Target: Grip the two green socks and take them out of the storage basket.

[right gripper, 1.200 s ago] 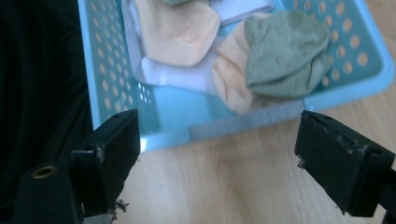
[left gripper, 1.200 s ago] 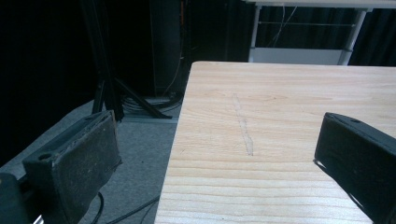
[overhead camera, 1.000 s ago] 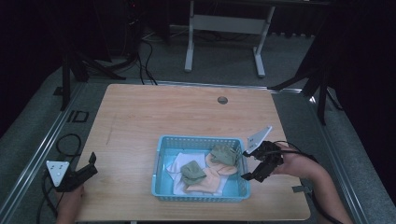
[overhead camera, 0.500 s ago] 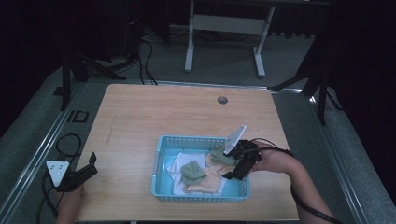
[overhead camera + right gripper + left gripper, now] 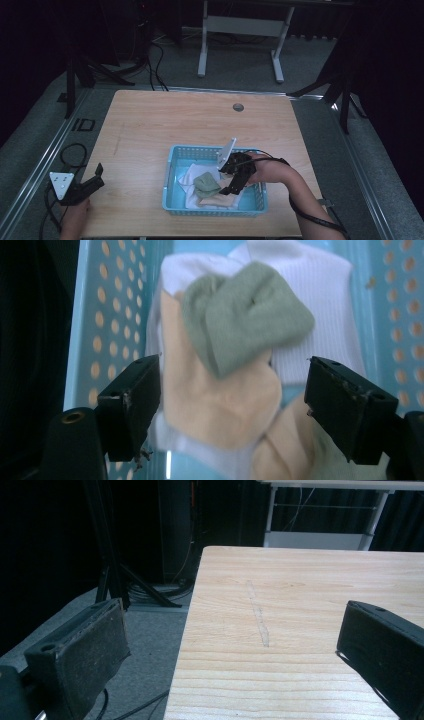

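Two grippers at work: the right gripper hangs over the blue basket, jaws wide and just closing a little, with nothing pinched. Directly below and between them lie the green sock and peach sock. The left gripper rests wide apart, holding nothing, at the table edge.

Wooden table, round grommet, grey metal stand on the floor beyond

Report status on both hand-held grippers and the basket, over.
Right hand-held gripper open, jaws just been closing, nothing between them, over the pale peach cloth in the light blue perforated plastic basket. Left hand-held gripper open at table edge. Nothing in the way.
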`<state>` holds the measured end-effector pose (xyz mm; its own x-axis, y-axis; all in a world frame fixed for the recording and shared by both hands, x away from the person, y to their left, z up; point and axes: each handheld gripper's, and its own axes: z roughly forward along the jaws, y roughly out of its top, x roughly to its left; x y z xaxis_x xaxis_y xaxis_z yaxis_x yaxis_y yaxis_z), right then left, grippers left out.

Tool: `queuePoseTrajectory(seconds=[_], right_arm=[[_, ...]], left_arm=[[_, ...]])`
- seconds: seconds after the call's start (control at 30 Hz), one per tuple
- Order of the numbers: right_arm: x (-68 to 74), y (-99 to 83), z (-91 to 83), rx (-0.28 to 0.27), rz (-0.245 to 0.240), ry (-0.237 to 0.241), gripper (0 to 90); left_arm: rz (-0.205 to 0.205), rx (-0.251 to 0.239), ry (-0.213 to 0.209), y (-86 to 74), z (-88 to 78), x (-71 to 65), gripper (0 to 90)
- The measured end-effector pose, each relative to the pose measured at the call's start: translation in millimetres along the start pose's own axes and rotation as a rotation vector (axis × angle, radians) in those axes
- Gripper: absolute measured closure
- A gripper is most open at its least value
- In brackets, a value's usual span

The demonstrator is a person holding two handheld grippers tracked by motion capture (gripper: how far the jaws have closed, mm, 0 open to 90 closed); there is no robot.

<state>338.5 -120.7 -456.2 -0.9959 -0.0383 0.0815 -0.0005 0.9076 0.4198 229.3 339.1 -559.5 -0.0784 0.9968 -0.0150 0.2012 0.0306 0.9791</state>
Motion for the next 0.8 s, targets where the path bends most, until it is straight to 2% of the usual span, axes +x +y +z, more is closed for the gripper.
queuePoseTrajectory(seconds=[0.2, 0.27, 0.43, 0.6, 0.67, 0.73, 0.8], right_arm=[[0.2, 18.7, 19.5, 0.008, -0.034, 0.032, 24.5], [1.2, 22.5, 26.0, 0.023, -0.036, 0.030, 25.1], [2.3, 26.2, 39.3, 0.058, -0.070, 0.036, 32.5], [2.7, 26.6, 48.6, 0.098, -0.087, 0.022, 49.0], [2.1, 26.3, 50.5, 0.110, -0.079, 0.023, 60.0], [3.1, 26.3, 50.8, 0.121, -0.079, 0.033, 67.6], [3.4, 27.1, 50.4, 0.124, -0.082, 0.022, 75.8]], left_arm=[[-0.003, -0.003, -0.002, -0.1, -0.2, 0.4, 0.5], [-0.004, -0.004, -0.004, -0.1, -0.2, 0.4, 0.5], [-0.004, -0.004, -0.005, -0.1, -0.3, 0.5, 0.4], [-0.004, -0.002, -0.006, -0.1, -0.2, 0.7, 0.5], [-0.003, -0.002, -0.006, -0.1, -0.1, 0.6, 0.5], [-0.003, -0.002, -0.005, -0.1, -0.1, 0.5, 0.5], [-0.001, -0.001, -0.005, 0.0, -0.1, 0.4, 0.5]])
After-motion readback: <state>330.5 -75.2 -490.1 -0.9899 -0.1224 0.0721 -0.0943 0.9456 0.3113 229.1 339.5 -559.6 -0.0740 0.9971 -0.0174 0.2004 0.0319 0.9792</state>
